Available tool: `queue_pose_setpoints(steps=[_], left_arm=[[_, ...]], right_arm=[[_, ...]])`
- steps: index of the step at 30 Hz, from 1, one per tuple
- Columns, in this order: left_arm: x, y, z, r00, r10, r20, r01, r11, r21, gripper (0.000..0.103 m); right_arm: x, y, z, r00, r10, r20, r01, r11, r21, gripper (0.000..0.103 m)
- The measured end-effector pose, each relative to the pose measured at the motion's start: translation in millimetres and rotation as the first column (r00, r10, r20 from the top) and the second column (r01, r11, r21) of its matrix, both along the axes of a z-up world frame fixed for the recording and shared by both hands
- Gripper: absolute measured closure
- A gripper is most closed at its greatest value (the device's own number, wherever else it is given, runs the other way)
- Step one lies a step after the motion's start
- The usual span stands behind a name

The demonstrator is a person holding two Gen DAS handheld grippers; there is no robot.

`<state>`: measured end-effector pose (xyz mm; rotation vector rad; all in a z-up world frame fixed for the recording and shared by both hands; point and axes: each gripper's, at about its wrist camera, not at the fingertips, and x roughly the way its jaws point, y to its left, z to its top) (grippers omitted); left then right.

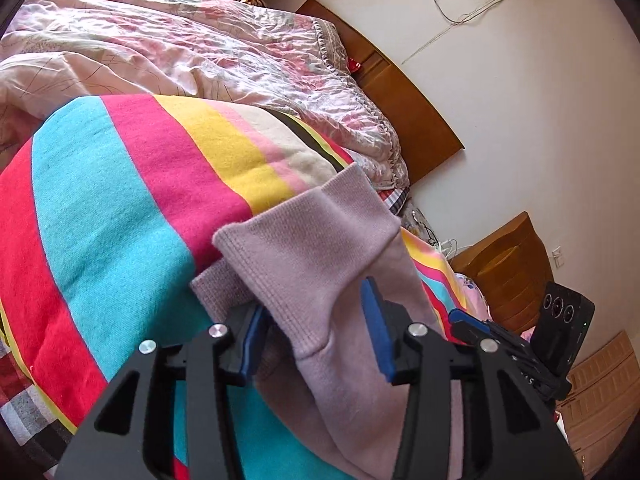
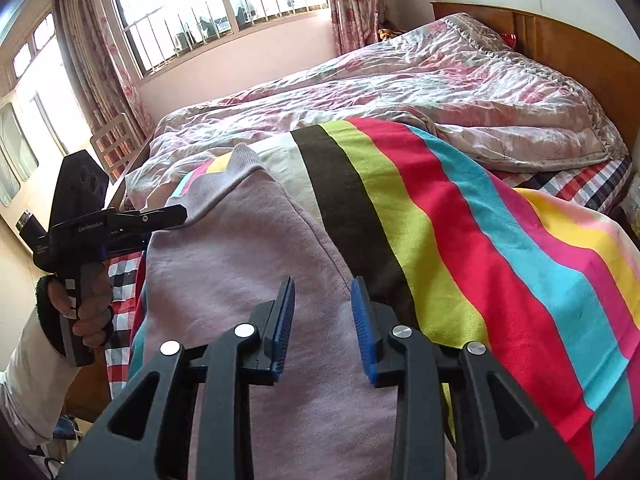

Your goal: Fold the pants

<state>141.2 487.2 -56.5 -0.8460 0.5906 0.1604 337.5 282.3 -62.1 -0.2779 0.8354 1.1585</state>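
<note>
The lilac pants [image 1: 320, 252] lie on a striped blanket [image 1: 120, 208] on the bed. In the left wrist view my left gripper [image 1: 316, 320] is open, its blue pads on either side of a ribbed cuff edge of the pants, not closed on it. In the right wrist view my right gripper [image 2: 322, 320] is open just above the pants [image 2: 240, 280], near their right edge. The left gripper [image 2: 168, 216] also shows there at the pants' left edge, side on. The right gripper [image 1: 472, 320] shows at the right of the left wrist view.
A crumpled pink floral quilt [image 2: 400, 80] covers the far half of the bed. A wooden headboard [image 2: 560, 48] stands behind it. A wooden nightstand [image 1: 508, 272] stands by the bed. A window with curtains [image 2: 224, 4] and a chair [image 2: 116, 144] are at the far side.
</note>
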Motion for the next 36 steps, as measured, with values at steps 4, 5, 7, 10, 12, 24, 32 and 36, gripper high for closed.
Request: queue_pose_setpoints(steps=[4, 5, 7, 10, 12, 24, 32, 36], left_arm=[[3.7, -5.7, 0.8, 1.0, 0.01, -0.016, -0.008, 0.997, 0.072, 0.058], [3.6, -7.1, 2.5, 1.0, 0.016, -0.025, -0.014, 0.996, 0.087, 0.058], [-1.3, -15.6, 17.6, 0.991, 0.104, -0.086, -0.087, 0.979, 0.183, 0.056], [-18.6, -47.3, 58.0, 0.983, 0.173, -0.056, -0.139, 0.914, 0.381, 0.029], [-15.9, -81.0, 73.6, 0.994, 0.085, -0.075, -0.039, 0.876, 0.48, 0.021], [36.2, -128.4, -1.3, 0.926, -0.079, -0.37, 0.284, 0.793, 0.54, 0.002], [40.4, -131.9, -4.0, 0.921, -0.07, -0.382, 0.29, 0.779, 0.556, 0.001], [40.7, -134.0, -3.7, 0.923, -0.061, -0.379, 0.283, 0.775, 0.566, 0.001]], right_arm=[[-9.2, 18.3, -26.2, 1.0, 0.02, -0.009, -0.02, 0.995, -0.096, 0.071], [-7.6, 16.7, -24.7, 1.0, 0.01, -0.027, -0.012, 0.996, -0.091, 0.071], [-7.5, 9.2, -14.3, 0.998, -0.044, -0.038, 0.039, 0.993, -0.109, 0.064], [-34.0, -15.8, 14.5, 0.999, -0.037, 0.03, 0.039, 0.995, -0.095, 0.049], [-61.0, -38.8, 28.2, 0.999, 0.003, 0.052, 0.0, 0.998, -0.07, 0.027], [-148.5, -102.9, -37.8, 0.997, -0.009, 0.082, 0.03, 0.966, -0.256, 0.026], [-167.0, -133.9, -5.7, 0.998, -0.051, 0.045, 0.057, 0.986, -0.157, 0.026], [-175.7, -123.1, -37.9, 0.999, -0.028, 0.02, 0.032, 0.963, -0.269, 0.021]])
